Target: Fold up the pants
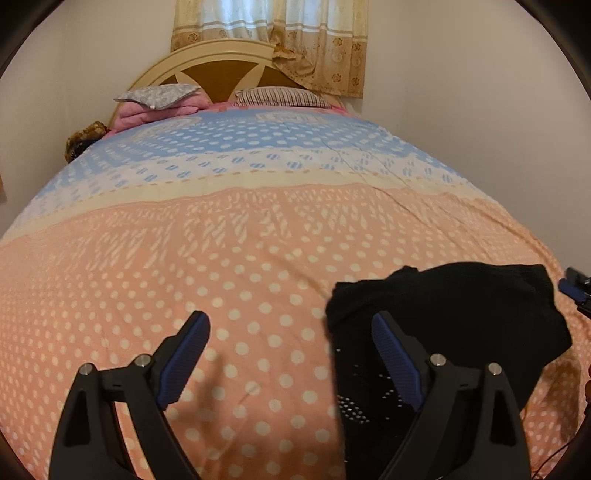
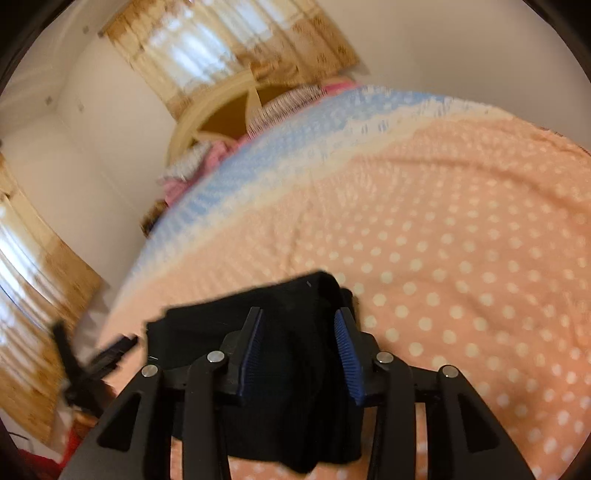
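The black pants (image 1: 461, 314) lie in a folded bundle on the pink dotted bedspread (image 1: 221, 258), near its front right. My left gripper (image 1: 290, 319) is open wide just above the bed; its right finger overlaps the pants' left edge and its left finger is over bare bedspread. In the right wrist view, the pants (image 2: 295, 387) lie under my right gripper (image 2: 300, 312). Its blue pads stand apart with dark cloth showing between them, not pinched. A bit of the right gripper (image 1: 574, 291) shows at the left wrist view's right edge.
Pillows (image 1: 280, 96) and a pink blanket (image 1: 147, 114) lie at the head of the bed under a cream headboard (image 1: 218, 55). A patterned curtain (image 1: 273, 29) hangs behind. White walls flank the bed. The blurred left gripper (image 2: 77, 362) sits at the bed's left edge.
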The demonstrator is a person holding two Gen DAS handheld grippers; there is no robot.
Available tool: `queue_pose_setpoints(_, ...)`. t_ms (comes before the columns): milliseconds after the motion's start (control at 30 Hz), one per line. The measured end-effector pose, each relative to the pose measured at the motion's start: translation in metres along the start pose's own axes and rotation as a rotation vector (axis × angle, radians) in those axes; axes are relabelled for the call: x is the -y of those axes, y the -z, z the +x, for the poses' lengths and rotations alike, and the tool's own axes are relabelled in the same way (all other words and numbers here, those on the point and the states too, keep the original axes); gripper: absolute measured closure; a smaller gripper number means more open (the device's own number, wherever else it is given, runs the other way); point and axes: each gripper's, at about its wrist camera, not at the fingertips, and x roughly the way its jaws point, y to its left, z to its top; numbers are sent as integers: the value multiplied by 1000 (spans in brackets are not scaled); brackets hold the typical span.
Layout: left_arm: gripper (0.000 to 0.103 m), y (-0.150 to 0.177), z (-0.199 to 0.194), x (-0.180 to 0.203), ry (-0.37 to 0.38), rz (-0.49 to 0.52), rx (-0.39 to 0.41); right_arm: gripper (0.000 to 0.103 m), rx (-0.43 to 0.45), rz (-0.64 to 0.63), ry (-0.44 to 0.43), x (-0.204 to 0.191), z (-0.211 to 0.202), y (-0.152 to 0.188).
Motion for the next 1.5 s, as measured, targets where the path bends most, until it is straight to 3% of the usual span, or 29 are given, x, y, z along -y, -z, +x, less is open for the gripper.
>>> queue_pose_setpoints(33, 11, 1, -1, 1, 10, 0, 3, 50, 40, 22, -13, 2, -18, 1)
queue_pose_setpoints(100, 11, 4, -1, 4, 36, 6, -8, 44, 100, 51, 34, 6, -38, 6)
queue_pose_setpoints(167, 11, 8, -1, 9, 53, 14, -16, 44, 103, 52, 79, 5, -46, 16)
queue_pose_setpoints(267, 11, 11, -3, 16, 72, 19, -18, 44, 74, 60, 70, 8, -49, 36)
queue_pose_setpoints(333, 11, 12, -5, 21, 78, 30, -15, 44, 83, 33, 127, 5, -47, 46)
queue_pose_setpoints(400, 11, 14, -6, 28, 52, 55, -4, 48, 105, 14, 176, 4, -47, 51)
queue_pose_setpoints(433, 11, 16, -5, 32, 43, 68, -3, 55, 105, 17, 156, 4, -44, 51)
queue_pose_setpoints(567, 11, 24, 9, 35, -62, 119, -30, 55, 55, 18, 96, 0, -24, 53)
queue_pose_setpoints(600, 10, 27, 12, 31, -94, 119, -24, 59, 40, 1, 115, -3, -18, 55)
queue_pose_setpoints(633, 10, 28, 13, 26, -113, 114, -26, 78, 16, -20, 144, -9, -9, 58)
queue_pose_setpoints(667, 10, 29, 14, 22, -123, 110, -28, 80, -30, -40, 151, -14, 2, 62)
queue_pose_setpoints(767, 10, 28, 12, 12, -126, 93, -34, 80, -81, -97, 148, -25, 14, 72)
queue_pose_setpoints(867, 10, 28, 6, 11, -145, 115, -34, 79, -72, -97, 152, -23, 11, 69)
queue_pose_setpoints(1000, 10, 23, -6, 7, -74, 83, -8, 77, -48, -35, 95, -13, -11, 56)
queue_pose_setpoints(1033, 10, 21, -7, 6, -50, 67, 0, 73, -22, -28, 79, -12, -19, 52)
queue_pose_setpoints(1133, 8, 17, -1, 1, 57, -24, -24, 26, 104, 2, 48, -4, -40, 40)
queue_pose_setpoints(1167, 8, 17, 4, -1, 94, -61, -44, 23, 152, 11, 50, 0, -43, 36)
queue_pose_setpoints(1233, 8, 18, 12, 0, 127, -102, -57, 23, 155, 26, 62, 8, -35, 29)
queue_pose_setpoints(1333, 7, 27, 30, 9, 112, -97, -120, 23, 90, 57, 75, 18, -6, 29)
queue_pose_setpoints(1433, 4, 34, 23, 23, 112, -35, -100, 23, -21, 103, 60, 23, 29, 44)
queue_pose_setpoints(1500, 2, 36, 22, 30, 132, -17, -101, 23, -22, 48, 94, 10, 30, 50)
